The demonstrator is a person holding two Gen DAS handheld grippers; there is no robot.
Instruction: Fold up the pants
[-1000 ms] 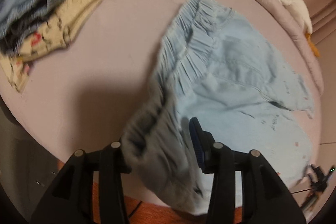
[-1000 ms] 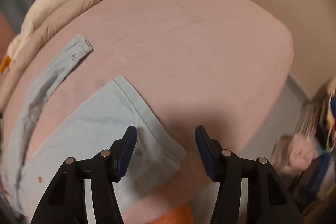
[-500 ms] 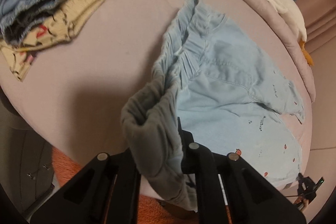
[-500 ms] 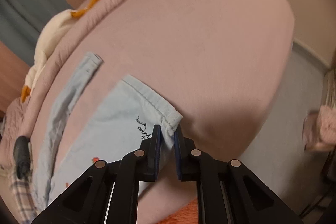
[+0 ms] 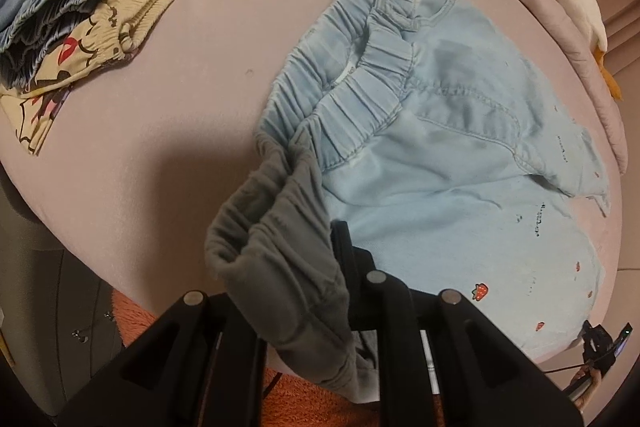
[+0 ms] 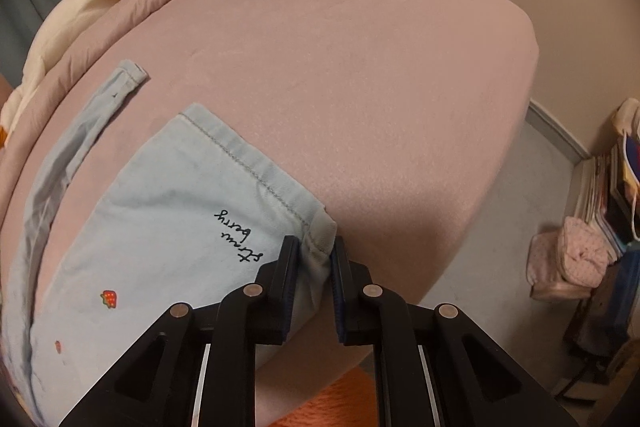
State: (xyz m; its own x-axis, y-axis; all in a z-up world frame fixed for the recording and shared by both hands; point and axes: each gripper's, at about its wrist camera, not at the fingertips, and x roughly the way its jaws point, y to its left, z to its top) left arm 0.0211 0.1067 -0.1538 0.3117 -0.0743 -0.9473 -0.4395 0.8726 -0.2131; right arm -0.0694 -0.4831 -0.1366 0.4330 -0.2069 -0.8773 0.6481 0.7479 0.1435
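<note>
Both grippers have closed since a second ago: the left gripper [image 5: 316,267] pinches the waistband, the right gripper [image 6: 314,255] the leg hem. Light blue pants [image 5: 440,167] lie along the bed's [image 6: 380,67] near edge; soft, light cloth, best lifted by corners.

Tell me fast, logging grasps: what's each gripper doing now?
Left gripper: closed on the waistband of the light blue pants.
Right gripper: closed on a leg hem corner.
</note>
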